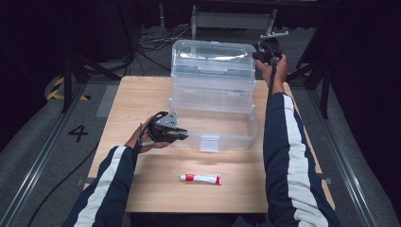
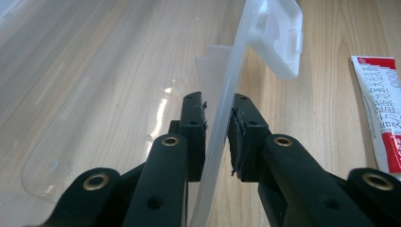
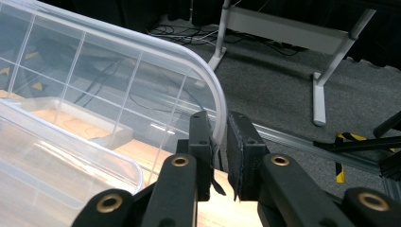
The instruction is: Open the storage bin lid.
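Clear plastic box [image 1: 213, 127] at centre of wooden surface [image 1: 142, 94], lid [image 1: 213, 59] raised upright. Left gripper [image 1: 182, 135] fingers clamped on near wall rim. Right gripper [image 1: 259, 53] fingers pinching lid edge. Red-and-white tube [image 1: 201, 178] lying just in front.

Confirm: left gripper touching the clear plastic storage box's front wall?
Touching. In the left gripper view, the left gripper has both jaws closed against the clear plastic storage box wall, no gap.
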### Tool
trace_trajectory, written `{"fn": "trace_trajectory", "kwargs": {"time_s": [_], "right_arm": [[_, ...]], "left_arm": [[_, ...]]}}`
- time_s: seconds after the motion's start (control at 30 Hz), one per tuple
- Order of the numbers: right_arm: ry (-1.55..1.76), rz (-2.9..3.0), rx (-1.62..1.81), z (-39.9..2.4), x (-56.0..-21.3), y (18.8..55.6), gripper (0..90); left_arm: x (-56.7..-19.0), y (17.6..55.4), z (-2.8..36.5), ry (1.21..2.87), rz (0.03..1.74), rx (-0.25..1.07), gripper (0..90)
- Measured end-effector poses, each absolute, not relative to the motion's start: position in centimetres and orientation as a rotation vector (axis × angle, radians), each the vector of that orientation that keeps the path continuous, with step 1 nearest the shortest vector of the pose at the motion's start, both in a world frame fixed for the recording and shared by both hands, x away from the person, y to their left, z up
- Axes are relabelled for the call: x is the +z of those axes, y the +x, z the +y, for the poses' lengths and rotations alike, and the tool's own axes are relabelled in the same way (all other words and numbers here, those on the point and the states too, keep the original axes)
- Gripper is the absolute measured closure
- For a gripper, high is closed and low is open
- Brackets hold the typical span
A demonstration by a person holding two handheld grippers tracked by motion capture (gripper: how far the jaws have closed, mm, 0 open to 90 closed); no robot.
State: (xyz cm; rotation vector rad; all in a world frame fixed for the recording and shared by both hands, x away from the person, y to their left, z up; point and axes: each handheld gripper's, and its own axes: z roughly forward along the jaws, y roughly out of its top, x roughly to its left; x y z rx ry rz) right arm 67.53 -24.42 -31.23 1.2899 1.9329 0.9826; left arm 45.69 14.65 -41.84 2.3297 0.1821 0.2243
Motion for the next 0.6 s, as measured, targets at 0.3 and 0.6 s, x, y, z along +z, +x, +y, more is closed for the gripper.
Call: {"fn": "trace_trajectory", "kwargs": {"time_s": [0.3, 0.6], "right_arm": [[1.307, 1.931, 1.0, -25.06, -31.29, 67.62, 80.6], [1.279, 1.925, 0.993, -25.19, -30.83, 66.99, 80.4]], "left_arm": [[-41.85, 45.68, 14.72, 2.325, 0.179, 0.223, 78.5], [-41.83, 45.6, 14.51, 2.331, 0.166, 0.236, 80.3]]}}
